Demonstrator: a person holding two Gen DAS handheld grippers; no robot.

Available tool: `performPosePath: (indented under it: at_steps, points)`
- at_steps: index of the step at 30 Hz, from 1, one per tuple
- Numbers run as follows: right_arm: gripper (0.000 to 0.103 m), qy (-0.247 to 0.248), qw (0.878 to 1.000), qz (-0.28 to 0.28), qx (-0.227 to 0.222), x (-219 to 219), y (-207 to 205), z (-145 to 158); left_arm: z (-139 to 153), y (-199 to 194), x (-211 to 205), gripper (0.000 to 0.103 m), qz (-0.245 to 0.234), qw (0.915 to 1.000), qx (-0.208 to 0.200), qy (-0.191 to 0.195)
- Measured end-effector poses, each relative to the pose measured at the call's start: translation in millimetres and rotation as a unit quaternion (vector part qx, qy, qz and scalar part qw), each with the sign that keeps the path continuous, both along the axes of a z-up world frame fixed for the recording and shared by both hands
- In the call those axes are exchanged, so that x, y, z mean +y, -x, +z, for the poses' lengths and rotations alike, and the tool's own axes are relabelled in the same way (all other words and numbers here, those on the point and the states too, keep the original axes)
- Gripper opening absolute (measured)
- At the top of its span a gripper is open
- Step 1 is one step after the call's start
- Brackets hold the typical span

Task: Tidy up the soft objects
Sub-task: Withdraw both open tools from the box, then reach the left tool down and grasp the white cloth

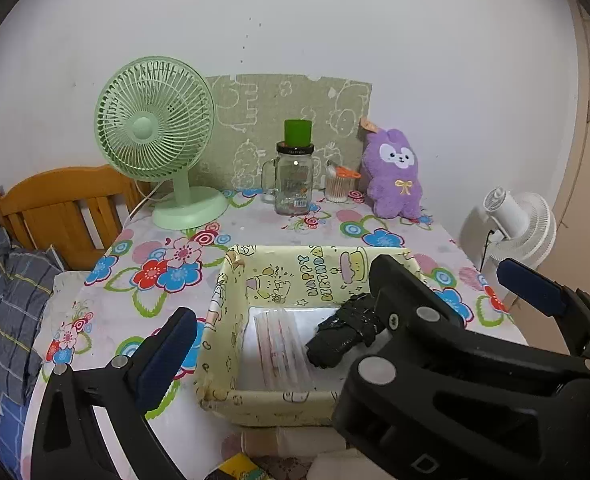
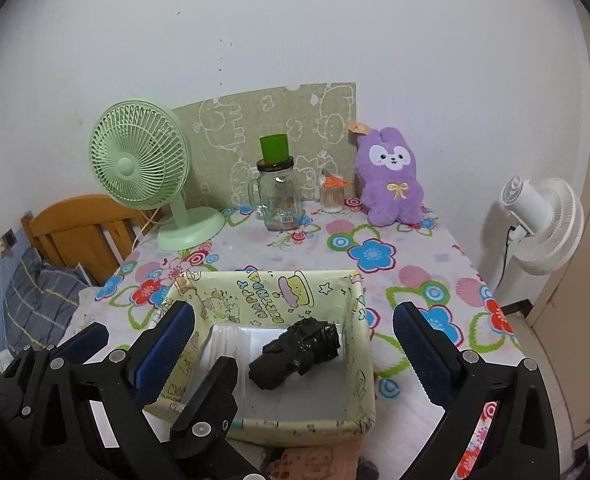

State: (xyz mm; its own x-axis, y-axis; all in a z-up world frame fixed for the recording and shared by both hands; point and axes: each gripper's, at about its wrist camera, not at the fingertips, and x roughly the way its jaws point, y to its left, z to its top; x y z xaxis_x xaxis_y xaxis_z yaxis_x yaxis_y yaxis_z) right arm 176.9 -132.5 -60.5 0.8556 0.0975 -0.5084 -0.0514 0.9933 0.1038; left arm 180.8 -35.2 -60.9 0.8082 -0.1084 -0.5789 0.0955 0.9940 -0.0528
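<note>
A yellow cartoon-print box (image 1: 231, 280) (image 2: 359, 320) sits open on the flowered table near me. Inside lie a black crumpled roll of bags (image 1: 343, 338) (image 2: 297, 354) and a clear packet (image 1: 283, 348) on white sheets. A purple plush rabbit (image 1: 395, 174) (image 2: 391, 176) stands upright at the back right against a green card. My left gripper (image 1: 295, 336) is open and empty over the box's near side. My right gripper (image 2: 295, 344) is open and empty above the box; its body shows in the left wrist view (image 1: 435, 344).
A green desk fan (image 1: 155, 128) (image 2: 139, 160) stands back left. A glass jar with a green cup on top (image 1: 295, 176) (image 2: 277, 188) and a tub of cotton swabs (image 1: 341, 186) (image 2: 333, 196) stand at the back. A white fan (image 2: 543, 228) and a wooden bed (image 1: 63, 208) flank the table.
</note>
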Motion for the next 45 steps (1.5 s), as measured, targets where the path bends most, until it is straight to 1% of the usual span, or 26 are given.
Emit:
performPosePath:
  at_steps: [11,23,28,33,45]
  points:
    - [0.102,0.012,1.0,0.01,-0.018,4,33,12,11,29,5,0.103,-0.005,0.9999,-0.015,0.006]
    - [0.102,0.038,0.999,0.011,-0.037,6,71,20,17,64,3,0.103,-0.015,0.9994,-0.032,0.0]
    - [0.102,0.039,0.998,0.018,-0.036,4,82,20,18,77,0,0.103,-0.014,0.9991,-0.039,-0.003]
    - [0.102,0.036,0.999,0.015,-0.032,2,92,15,14,84,-2,0.103,-0.016,0.9992,-0.036,-0.001]
    - [0.101,0.036,0.999,0.015,-0.015,-1,105,-9,-9,96,-7,0.103,-0.019,0.9996,-0.019,-0.006]
